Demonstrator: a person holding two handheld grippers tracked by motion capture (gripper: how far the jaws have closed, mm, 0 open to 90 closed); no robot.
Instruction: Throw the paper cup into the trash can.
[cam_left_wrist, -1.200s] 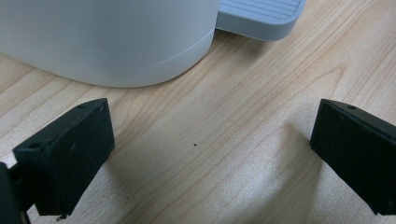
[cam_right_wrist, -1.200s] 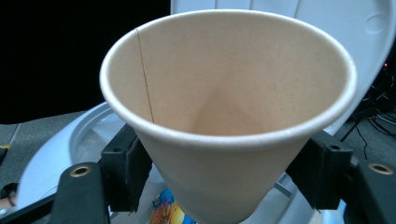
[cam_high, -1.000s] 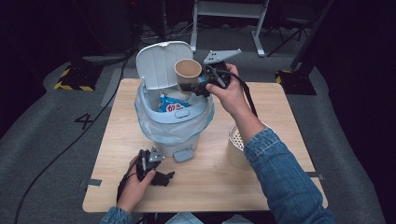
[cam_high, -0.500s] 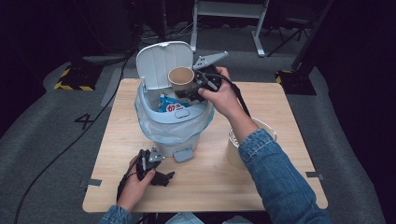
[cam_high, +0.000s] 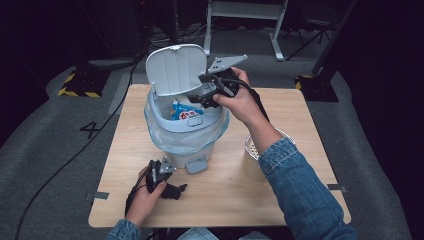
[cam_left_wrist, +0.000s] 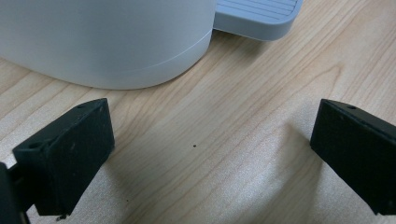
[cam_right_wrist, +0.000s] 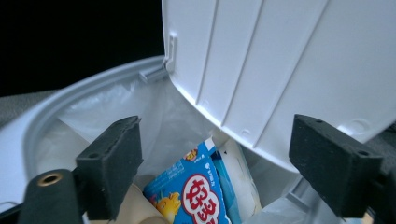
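Table (cam_high: 300, 130) bearing bin (cam_high: 185, 135) toward far left, lid (cam_high: 176, 67) up. Right gripper (cam_high: 206, 99) over bin mouth, jaws just opening, empty. Cup (cam_right_wrist: 135, 207) inside bin beside blue packet (cam_right_wrist: 196, 196). Left gripper (cam_high: 181, 189) wide open, empty, near front edge.

The high view looks forward and down on the pale wooden desk (cam_high: 300, 125). The left tool's camera sits close over the desk, facing the white plastic bin (cam_left_wrist: 93, 42) at 12 o'clock. The right tool's camera peers closely into that bin (cam_right_wrist: 289, 70), which all views share.
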